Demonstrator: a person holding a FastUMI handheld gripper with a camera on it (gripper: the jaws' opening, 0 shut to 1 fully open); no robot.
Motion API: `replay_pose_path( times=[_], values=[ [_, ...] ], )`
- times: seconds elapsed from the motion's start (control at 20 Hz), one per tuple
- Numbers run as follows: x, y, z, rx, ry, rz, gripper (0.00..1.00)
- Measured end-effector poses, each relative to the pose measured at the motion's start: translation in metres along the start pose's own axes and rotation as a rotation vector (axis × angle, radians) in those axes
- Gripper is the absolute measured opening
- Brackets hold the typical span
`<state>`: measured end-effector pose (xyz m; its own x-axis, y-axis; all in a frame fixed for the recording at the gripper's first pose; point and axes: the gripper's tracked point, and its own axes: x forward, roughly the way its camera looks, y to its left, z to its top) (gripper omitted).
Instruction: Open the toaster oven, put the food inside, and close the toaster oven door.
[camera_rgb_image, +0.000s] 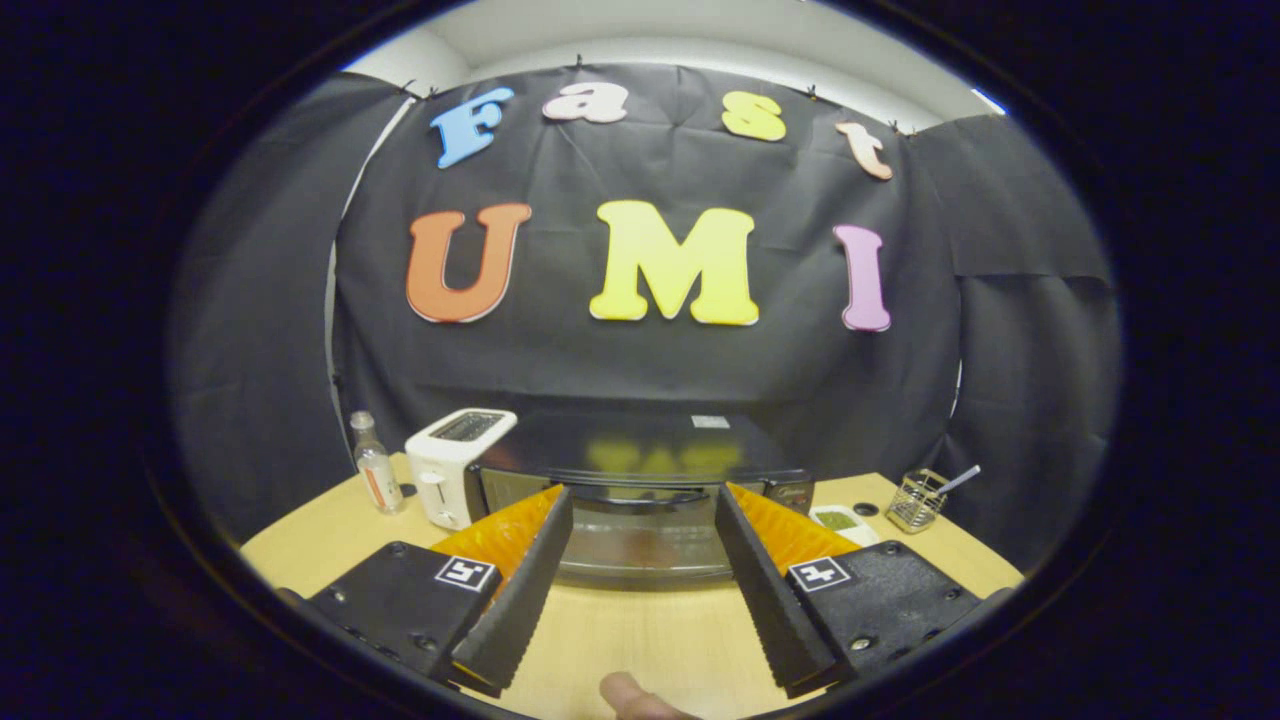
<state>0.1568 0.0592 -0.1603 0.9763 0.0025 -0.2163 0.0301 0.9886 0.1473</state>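
- Gripper view looks along the tongs (640, 500) toward the back of a light wooden counter (640, 640).
- Tongs are spread wide, with nothing between the two fingers but bare counter; they pinch nothing.
- A black toaster oven (640, 470) stands just ahead of the fingertips, centred on the gap between them, its door shut and its glass front facing the tongs.
- Its door handle runs across the top of the glass, level with the fingertips; whether either tip touches the oven cannot be told.
- A white pop-up toaster (452, 466) stands touching or just beside the oven, beyond the left finger.
- A small clear bottle (374, 465) with an orange-striped label stands upright near the toaster, on its far side from the oven.
- A small white dish (838, 520) holding something green, perhaps the food, lies on the counter beside the oven's other end, just beyond the right finger.
- A wire mesh cup (915, 500) with a utensil leaning out of it stands further out on that side.
- A fingertip (630, 697) of the person's hand shows at the near edge of the counter, behind the tongs.
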Motion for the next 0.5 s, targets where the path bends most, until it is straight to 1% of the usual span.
replay_pose_path(
  times=[0.05,0.15,0.3,0.45,0.5],
  values=[
    [-0.020,-0.003,0.012,0.011,-0.017,-0.007,0.92],
    [-0.053,-0.003,0.037,0.022,-0.055,0.005,0.92],
    [-0.103,-0.013,0.069,0.013,-0.115,-0.008,0.92],
    [-0.148,-0.028,0.083,0.070,-0.133,-0.026,0.92],
    [-0.162,-0.032,0.085,0.081,-0.138,-0.017,0.92]
  ],
)
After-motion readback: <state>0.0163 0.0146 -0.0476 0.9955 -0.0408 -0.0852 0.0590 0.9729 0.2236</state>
